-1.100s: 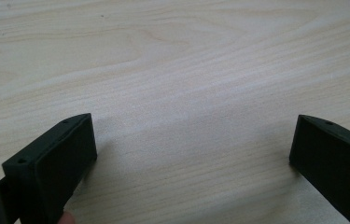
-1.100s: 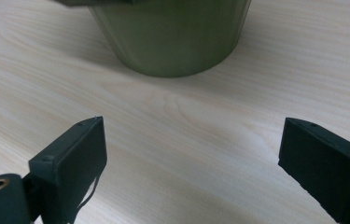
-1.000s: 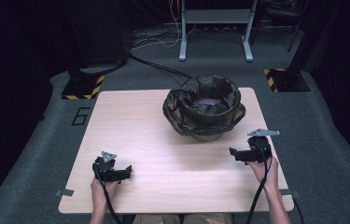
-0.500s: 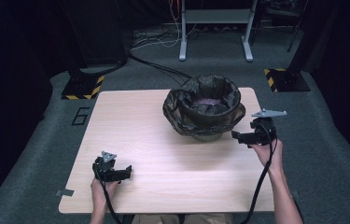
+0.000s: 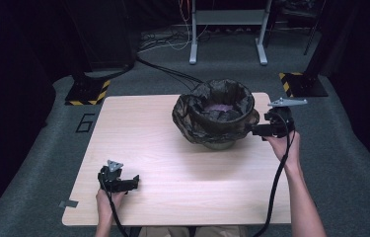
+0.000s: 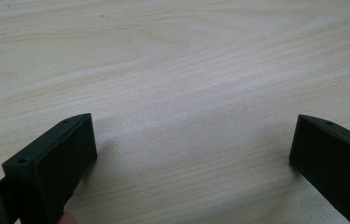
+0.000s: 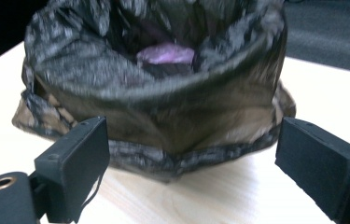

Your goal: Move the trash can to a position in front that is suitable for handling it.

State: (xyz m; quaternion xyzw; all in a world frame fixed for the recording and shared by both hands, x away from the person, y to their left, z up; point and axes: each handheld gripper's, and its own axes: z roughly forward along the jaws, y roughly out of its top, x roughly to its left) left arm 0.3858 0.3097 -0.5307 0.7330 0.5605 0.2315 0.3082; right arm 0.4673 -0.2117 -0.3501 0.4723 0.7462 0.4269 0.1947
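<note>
Pale wood grain covers the table (image 5: 172, 148), on which a round bin lined with a crinkled black plastic bag (image 5: 215, 118) is set toward the far edge, right of centre. The liner is folded outward over the bin's rim and hangs down its sides to the tabletop. Something pale purple (image 7: 165, 53) is seen lying low inside the bag; what it is cannot be told, as the right gripper view is blurred. The right gripper (image 5: 252, 130) is held at the bin's right side, pointed at its wall, with the jaws spread wide and nothing between them; whether its tips touch the liner cannot be told. In the right gripper view the two black jaws are seen apart, framing the lower part of the bag. The left gripper (image 5: 134, 183) is held low over the near left part of the table, well apart from the bin, its jaws likewise opened wide over bare wood. A cable (image 5: 274, 187) is trailed from the right gripper along the person's forearm.
</note>
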